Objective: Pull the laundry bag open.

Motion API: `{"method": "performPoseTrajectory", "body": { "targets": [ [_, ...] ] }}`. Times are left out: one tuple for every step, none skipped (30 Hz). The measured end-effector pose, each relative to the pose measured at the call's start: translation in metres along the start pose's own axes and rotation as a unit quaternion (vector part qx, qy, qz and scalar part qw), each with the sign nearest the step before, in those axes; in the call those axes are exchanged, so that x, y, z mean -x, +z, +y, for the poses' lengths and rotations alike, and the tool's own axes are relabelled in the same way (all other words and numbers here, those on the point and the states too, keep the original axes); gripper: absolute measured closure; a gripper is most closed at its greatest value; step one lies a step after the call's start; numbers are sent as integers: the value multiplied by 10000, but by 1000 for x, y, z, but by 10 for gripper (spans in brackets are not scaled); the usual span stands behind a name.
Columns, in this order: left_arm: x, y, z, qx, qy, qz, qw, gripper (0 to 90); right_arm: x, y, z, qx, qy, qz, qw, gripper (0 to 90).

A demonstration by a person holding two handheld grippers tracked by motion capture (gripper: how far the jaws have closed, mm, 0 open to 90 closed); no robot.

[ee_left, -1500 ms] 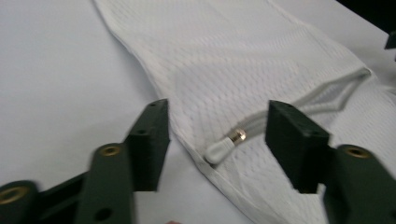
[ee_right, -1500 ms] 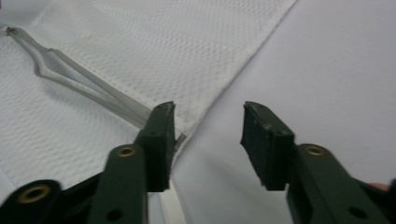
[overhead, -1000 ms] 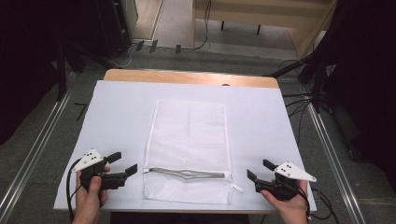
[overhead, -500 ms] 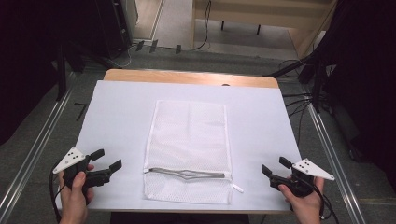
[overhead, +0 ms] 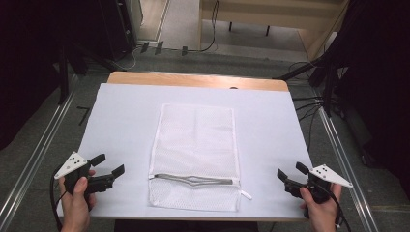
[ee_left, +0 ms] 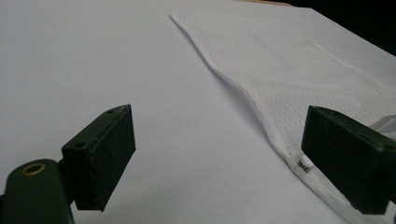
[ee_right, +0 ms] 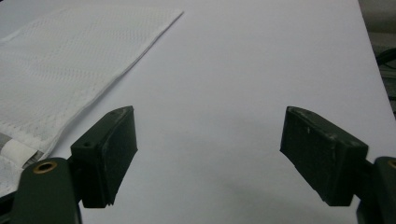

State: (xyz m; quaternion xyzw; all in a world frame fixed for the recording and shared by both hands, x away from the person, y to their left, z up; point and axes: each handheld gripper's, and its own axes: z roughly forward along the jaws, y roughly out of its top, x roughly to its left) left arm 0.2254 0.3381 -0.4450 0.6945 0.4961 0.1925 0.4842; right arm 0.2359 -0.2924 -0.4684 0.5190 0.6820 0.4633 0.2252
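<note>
A white mesh bag point(overhead: 196, 145) lies flat at the middle of the white table top point(overhead: 121, 121), with its grey zipper point(overhead: 193, 180) near the front edge. My left gripper point(overhead: 109, 165) hovers open to the left of the bag, its jaws pointing at the zipper end. In the left gripper view its jaws point(ee_left: 219, 158) stand wide over bare table, with the bag's edge point(ee_left: 280, 65) at the right. My right gripper point(overhead: 291, 171) is at the front right, apart from the bag. Its jaws point(ee_right: 212, 154) have just been opening, with nothing between them, and the bag point(ee_right: 60, 60) lies to the left.
The table's wooden back edge point(overhead: 193, 79) shows beyond the white sheet. Metal rails point(overhead: 38, 159) run along the floor on both sides. Cables point(overhead: 309, 104) lie on the floor at the right. Dark equipment stands at the back left.
Both hands have drawn outward from the bag, the left toward the table's left side, the right toward its right side. The bag has not moved.
</note>
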Motion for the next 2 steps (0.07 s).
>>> {"method": "performPoseTrajectory", "body": {
  "targets": [
    [0, 1, 0, -15, 17, -9, 10000, 94, 0, 0, 0, -12, 9, -9, 10000, 193],
    [0, 1, 0, -30, 21, 2, 10000, 93, 1, 0, 0, -12, 13, -15, 10000, 193]
  ]
}}
